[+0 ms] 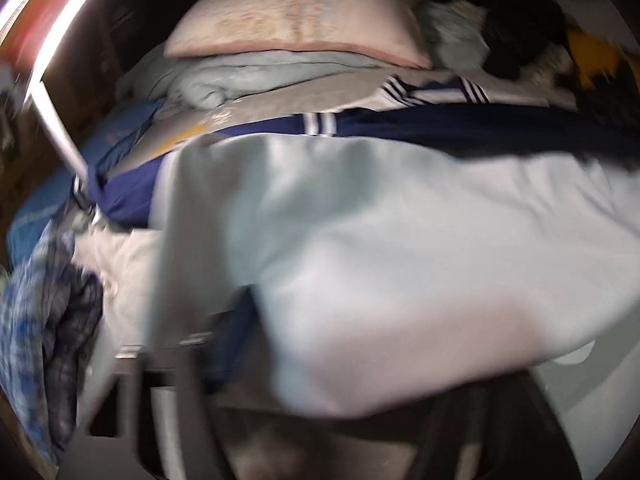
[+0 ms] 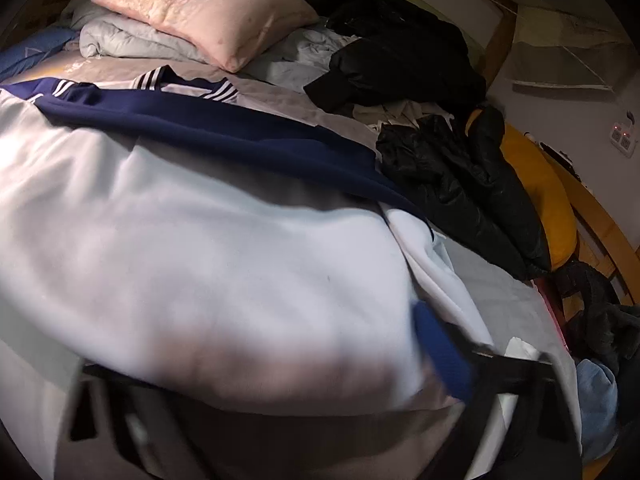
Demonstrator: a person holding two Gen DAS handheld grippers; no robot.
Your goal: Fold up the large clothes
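Left wrist view is filled by the pale blue-white garment, which lies on the bed straight ahead of the left hand-held gripper and drapes over the space between its dark fingers at the bottom of the frame. A navy band with white stripes runs across the garment's far edge, so the long axis seems to go from left to right in the picture, crosswise to both tools. Blur and cloth hide the left jaws; I cannot tell whether they pinch the near hem.

Right wrist view shows the same garment covering the centre and left, with its navy trim just beside the right hand-held gripper at the lower right. Its jaws are also buried, so their grip cannot be told. Each hand sits at one near corner, about equally close. A pink pillow and black jackets lie beyond, at the top of the frame, well apart from the fold line.
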